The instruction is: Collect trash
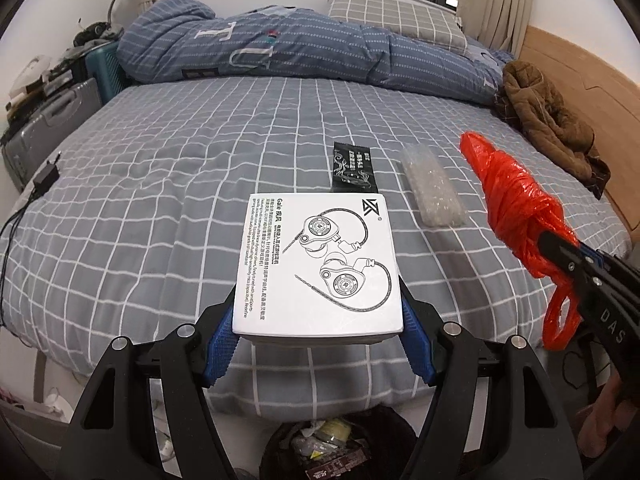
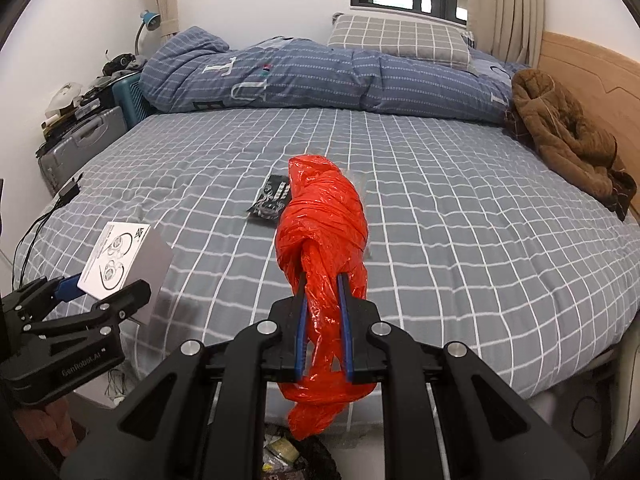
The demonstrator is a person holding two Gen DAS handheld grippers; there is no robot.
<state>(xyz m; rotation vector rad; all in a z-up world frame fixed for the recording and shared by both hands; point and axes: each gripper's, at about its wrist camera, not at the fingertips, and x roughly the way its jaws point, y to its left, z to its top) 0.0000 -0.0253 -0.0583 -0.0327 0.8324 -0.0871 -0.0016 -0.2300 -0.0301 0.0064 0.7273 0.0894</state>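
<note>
My left gripper (image 1: 318, 300) is shut on a white earphone box (image 1: 318, 264), its blue pads pressing both sides, held above the near edge of the bed. The same box (image 2: 116, 258) shows at the left of the right wrist view. My right gripper (image 2: 322, 280) is shut on a knotted red plastic bag (image 2: 324, 220), which hangs down between its fingers; that bag (image 1: 516, 204) appears at the right of the left wrist view. On the checked sheet lie a black wrapper (image 1: 354, 167) and a clear bubble-wrap piece (image 1: 434, 190). A dark bin with trash (image 1: 320, 448) sits below, by the bed's edge.
A blue folded duvet (image 1: 280, 48) and a checked pillow (image 1: 396, 18) lie at the far side. A brown jacket (image 1: 548, 120) lies by the wooden headboard (image 1: 580, 76). A black charger with cable (image 1: 46, 178) rests at the bed's left edge, suitcases (image 1: 48, 124) beyond.
</note>
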